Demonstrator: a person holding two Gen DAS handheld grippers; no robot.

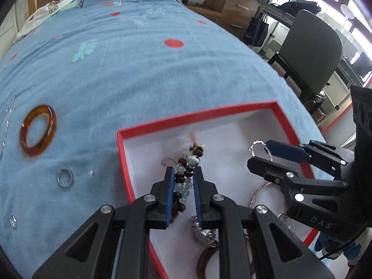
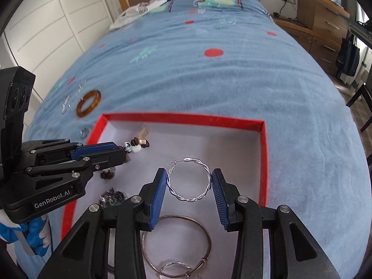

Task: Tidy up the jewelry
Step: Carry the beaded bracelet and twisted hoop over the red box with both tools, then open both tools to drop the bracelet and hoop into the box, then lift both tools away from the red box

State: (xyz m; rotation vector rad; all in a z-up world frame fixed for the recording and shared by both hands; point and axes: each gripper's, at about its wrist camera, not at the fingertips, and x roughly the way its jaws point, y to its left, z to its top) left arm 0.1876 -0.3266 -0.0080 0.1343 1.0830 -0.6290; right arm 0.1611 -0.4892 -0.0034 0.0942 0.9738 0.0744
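Observation:
A red-rimmed box (image 1: 197, 116) (image 2: 186, 117) with a white floor lies on the blue bedspread. My left gripper (image 1: 182, 174) (image 2: 121, 150) is over the box, its jaws close around a brown and pale bead bracelet (image 1: 186, 176) (image 2: 137, 145) that trails onto the box floor. My right gripper (image 2: 189, 179) (image 1: 262, 153) holds a twisted silver hoop earring (image 2: 189, 181) (image 1: 257, 147) between its pads above the box. An amber bangle (image 1: 38, 130) (image 2: 88, 103), a silver ring (image 1: 65, 177) (image 2: 84, 132) and a silver chain (image 2: 69, 100) lie on the bedspread left of the box.
Inside the box lie a large thin hoop (image 2: 176, 244), a second twisted hoop (image 2: 176, 267), a dark crumpled piece (image 2: 112, 197) and a brown bangle (image 1: 204, 262). White clothing (image 2: 139, 9) lies near the headboard. A chair (image 1: 309, 53) and wooden drawers (image 1: 232, 2) stand beside the bed.

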